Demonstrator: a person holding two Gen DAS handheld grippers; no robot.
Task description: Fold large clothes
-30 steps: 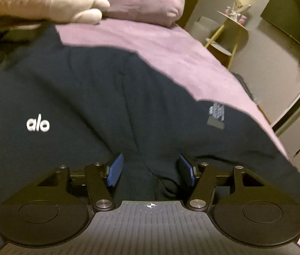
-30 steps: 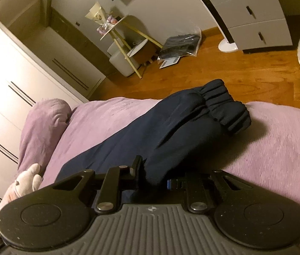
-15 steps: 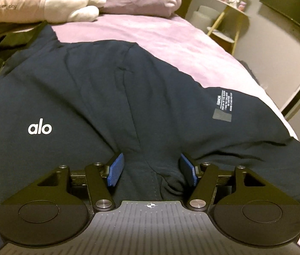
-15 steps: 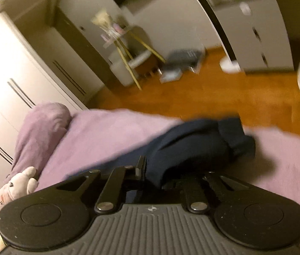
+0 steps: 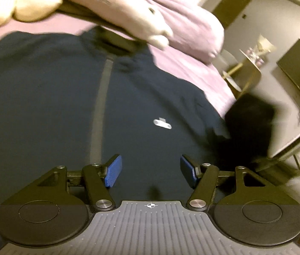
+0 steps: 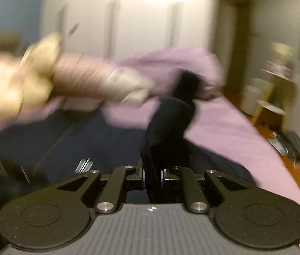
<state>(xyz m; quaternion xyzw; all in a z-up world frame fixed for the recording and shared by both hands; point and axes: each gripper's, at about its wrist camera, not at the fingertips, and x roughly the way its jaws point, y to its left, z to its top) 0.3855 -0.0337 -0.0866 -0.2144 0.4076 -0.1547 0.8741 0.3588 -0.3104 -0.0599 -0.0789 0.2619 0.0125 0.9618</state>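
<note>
Sweatshirt point(image 5: 65, 106), navy, lay spread on the bed point(image 6: 230, 127), below the pillow edge. My right claw point(image 6: 152, 177) had just closed, clamped on its sleeve point(image 6: 169, 125), now lifted across the body; my left claw point(image 5: 150, 170) stood apart, fabric released. Sleeve fold underway.

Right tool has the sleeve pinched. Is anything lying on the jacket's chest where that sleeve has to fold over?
Nothing visible. The right tool grips the dark sleeve, and the jacket front lies bare below the left tool. The plush toy sits up by the collar, beside the pillow.
</note>
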